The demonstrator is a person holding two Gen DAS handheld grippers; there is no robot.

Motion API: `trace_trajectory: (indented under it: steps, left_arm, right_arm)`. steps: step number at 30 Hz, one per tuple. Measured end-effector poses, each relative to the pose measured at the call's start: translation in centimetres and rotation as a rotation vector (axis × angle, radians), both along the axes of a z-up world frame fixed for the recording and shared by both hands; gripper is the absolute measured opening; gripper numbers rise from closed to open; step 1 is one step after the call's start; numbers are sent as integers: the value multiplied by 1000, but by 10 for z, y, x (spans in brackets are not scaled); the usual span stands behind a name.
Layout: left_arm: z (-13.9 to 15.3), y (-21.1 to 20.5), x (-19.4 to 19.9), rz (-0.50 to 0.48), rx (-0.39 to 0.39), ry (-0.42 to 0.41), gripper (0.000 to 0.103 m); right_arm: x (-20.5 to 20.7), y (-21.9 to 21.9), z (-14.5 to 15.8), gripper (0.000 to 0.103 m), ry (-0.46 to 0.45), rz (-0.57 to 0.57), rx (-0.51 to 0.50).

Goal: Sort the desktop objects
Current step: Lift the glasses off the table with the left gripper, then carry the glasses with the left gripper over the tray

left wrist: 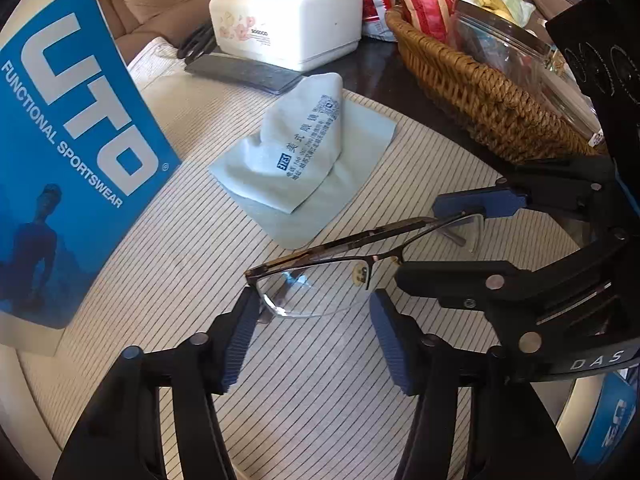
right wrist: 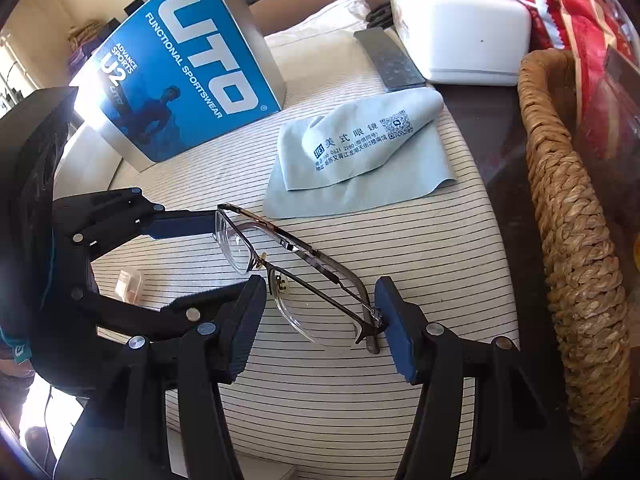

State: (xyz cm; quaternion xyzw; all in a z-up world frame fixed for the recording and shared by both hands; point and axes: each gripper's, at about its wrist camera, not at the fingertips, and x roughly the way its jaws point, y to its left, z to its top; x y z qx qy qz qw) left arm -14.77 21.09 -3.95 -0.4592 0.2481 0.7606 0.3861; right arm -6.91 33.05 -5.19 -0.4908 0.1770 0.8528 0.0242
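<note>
Item: thin brown metal half-rim glasses (left wrist: 320,276), folded, on my striped cream mat (left wrist: 320,400) before a pale blue lens cloth (left wrist: 304,160); my left gripper (left wrist: 312,340) half open, left pad at one lens end; my right gripper (right wrist: 320,324) half open, right pad touching the other hinge.

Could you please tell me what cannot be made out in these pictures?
- Both views: whether the left tongs or right tongs press the glasses; contact too fine.
- Right wrist view: small clear item, too blurred to name.
- Left wrist view: basket contents, cut off by the top edge.
</note>
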Motion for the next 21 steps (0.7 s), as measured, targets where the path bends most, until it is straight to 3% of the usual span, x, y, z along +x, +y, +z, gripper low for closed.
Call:
trace_trajectory:
  steps: [8, 21]
  left_arm:
    - [13, -12, -1, 30, 29, 14, 54]
    - [89, -69, 19, 77, 93, 87, 54]
  right_arm:
    - [-1, -7, 11, 55, 50, 30, -26]
    - [5, -47, 73, 55, 179, 144, -48]
